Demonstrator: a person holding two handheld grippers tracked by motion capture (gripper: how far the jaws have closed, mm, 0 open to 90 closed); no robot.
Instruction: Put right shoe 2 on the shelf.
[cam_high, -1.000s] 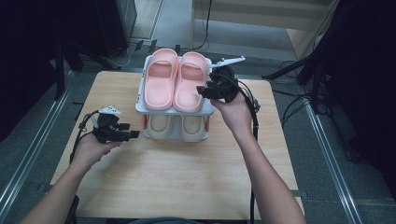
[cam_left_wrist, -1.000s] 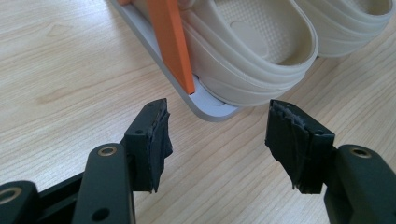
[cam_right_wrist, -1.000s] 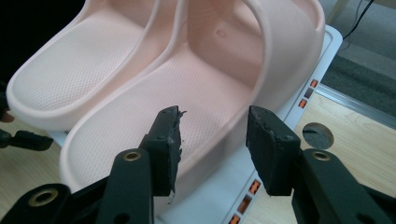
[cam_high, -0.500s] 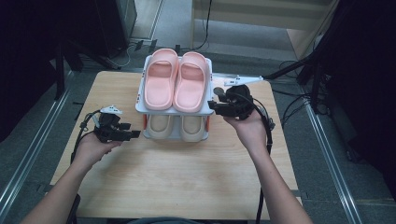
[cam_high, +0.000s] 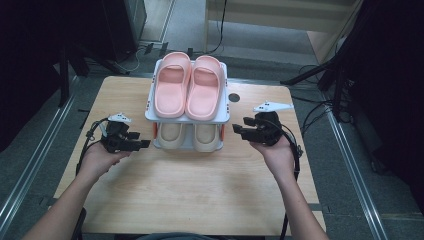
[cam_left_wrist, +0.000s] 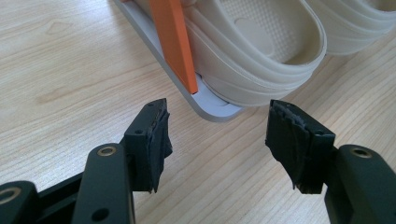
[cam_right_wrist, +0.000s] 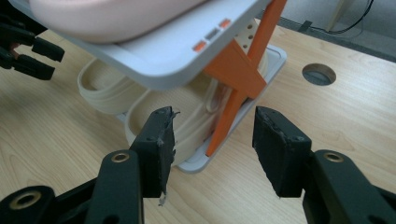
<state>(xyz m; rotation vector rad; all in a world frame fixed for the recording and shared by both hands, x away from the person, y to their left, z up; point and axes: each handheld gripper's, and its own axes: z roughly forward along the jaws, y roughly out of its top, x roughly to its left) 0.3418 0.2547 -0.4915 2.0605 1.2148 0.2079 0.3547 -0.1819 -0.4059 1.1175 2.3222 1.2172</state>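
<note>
two-tier shoe rack (cam_high: 187, 118) is being taken as the landmark, sitting mid-table toward the far edge; pink slippers (cam_high: 187, 86) are being carried on its top shelf, cream slippers (cam_high: 186, 136) on the bottom one; left gripper (cam_high: 142, 144) is being held just left of the rack's near corner, jaws released, nothing between them; right gripper (cam_high: 237, 129) is being held just right of the rack, jaws released and having just been opening, nothing between the pads yet; in the right gripper view the orange strut (cam_right_wrist: 236, 88) is lying just beyond the gap; likely a two-sided lift of the rack is being set up; risks: uneven grip heights are tilting the shelves, so the pink slippers are sliding off; pads closing on a cream slipper instead of the rack's base are letting the rack slip; a one-sided push is skidding the rack across the table (cam_high: 200, 190).
</note>
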